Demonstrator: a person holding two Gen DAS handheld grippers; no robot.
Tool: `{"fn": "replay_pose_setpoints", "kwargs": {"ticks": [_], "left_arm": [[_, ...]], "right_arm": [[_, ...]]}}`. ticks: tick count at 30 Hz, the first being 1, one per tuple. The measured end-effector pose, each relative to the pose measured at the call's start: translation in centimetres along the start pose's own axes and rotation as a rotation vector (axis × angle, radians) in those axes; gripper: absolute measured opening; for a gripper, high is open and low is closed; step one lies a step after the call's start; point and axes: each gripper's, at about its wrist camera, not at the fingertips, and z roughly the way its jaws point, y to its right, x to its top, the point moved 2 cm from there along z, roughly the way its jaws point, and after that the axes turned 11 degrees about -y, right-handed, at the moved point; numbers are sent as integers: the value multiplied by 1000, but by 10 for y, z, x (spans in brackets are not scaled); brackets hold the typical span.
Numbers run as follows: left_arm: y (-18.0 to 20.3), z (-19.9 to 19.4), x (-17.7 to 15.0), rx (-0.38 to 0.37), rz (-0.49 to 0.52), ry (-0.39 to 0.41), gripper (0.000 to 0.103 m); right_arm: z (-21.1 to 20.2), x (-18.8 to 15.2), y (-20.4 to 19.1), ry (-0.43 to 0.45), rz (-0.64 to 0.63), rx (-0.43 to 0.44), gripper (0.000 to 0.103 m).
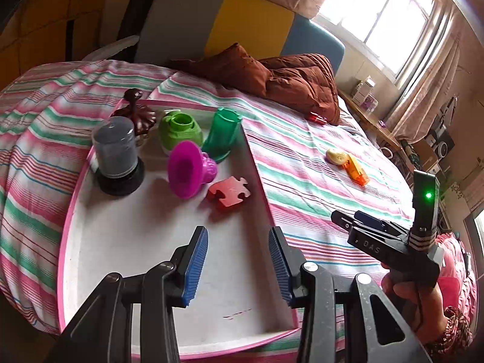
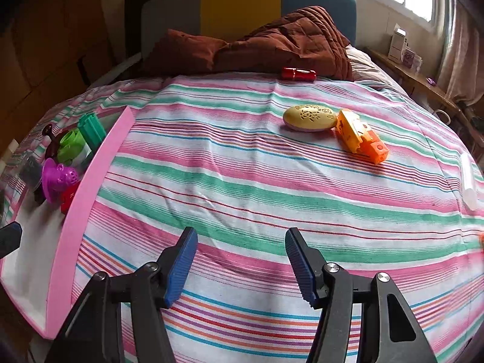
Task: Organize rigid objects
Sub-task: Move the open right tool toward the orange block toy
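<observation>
A pink-rimmed white tray [image 1: 127, 242] lies on the striped bed and holds a grey jar [image 1: 116, 151], a brown lid [image 1: 136, 112], a green cap [image 1: 178, 131], a teal cup [image 1: 222, 131], a magenta funnel [image 1: 187, 169] and a red puzzle piece [image 1: 229, 193]. My left gripper [image 1: 239, 264] is open and empty above the tray's near part. My right gripper [image 2: 240, 267] is open and empty over the bedspread; it also shows in the left wrist view [image 1: 360, 220]. A yellow oval case [image 2: 310, 117], an orange toy [image 2: 360, 134] and a red cylinder [image 2: 298, 74] lie on the bed.
A brown pillow and quilt [image 2: 272, 42] lie at the head of the bed. The tray's pink wall [image 2: 87, 199] stands left of my right gripper. A white tube [image 2: 469, 181] lies at the bed's right edge. A shelf with boxes [image 2: 402, 48] runs under the window.
</observation>
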Motion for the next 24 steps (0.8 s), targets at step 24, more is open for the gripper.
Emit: {"fn": "replay_pose_setpoints", "kwargs": {"ticks": [24], "left_arm": [[88, 30, 4, 0, 183, -115, 42]], "right_arm": [[32, 90, 177, 1, 250, -111, 53]]}}
